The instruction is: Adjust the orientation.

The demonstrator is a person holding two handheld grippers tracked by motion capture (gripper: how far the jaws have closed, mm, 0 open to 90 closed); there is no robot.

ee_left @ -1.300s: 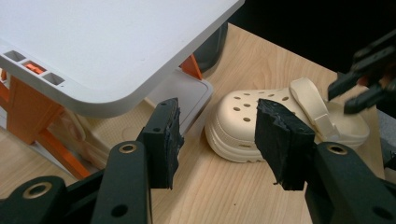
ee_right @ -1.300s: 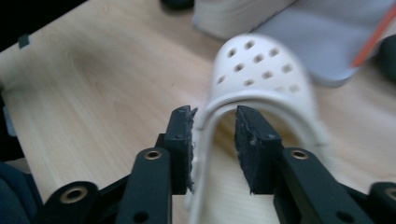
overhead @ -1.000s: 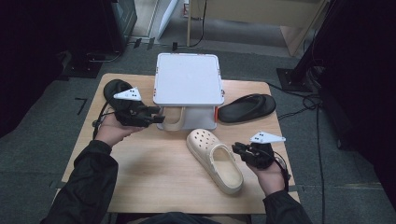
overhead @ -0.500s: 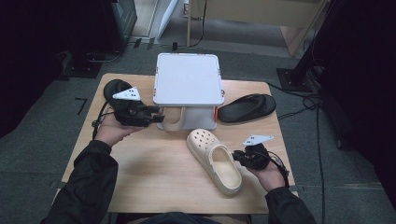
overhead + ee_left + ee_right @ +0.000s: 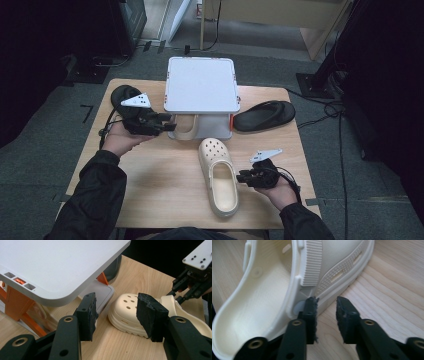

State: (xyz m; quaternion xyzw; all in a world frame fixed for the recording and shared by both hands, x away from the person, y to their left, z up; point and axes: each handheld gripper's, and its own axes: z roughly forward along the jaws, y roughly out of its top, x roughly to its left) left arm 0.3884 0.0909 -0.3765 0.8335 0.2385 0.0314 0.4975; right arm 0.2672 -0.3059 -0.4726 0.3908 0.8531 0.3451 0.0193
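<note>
The desk (image 5: 165,200) is evenly lit from above, while dark surroundings are left murky. Soft shadows are cast. Nearest jaws are slightly blurred.

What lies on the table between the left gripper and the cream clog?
Nothing lies there. In the left gripper view, bare wood of the table separates the left gripper from the cream clog.

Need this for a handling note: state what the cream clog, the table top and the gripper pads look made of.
Cream clog: moulded foam-like plastic, matte, with punched holes and a ribbed strap.
Table top: pale wood or wood-look laminate; grain lines show, low sheen.
Right gripper pads: black rubber or foam, apparently; edges frayed and crumbly.
</note>
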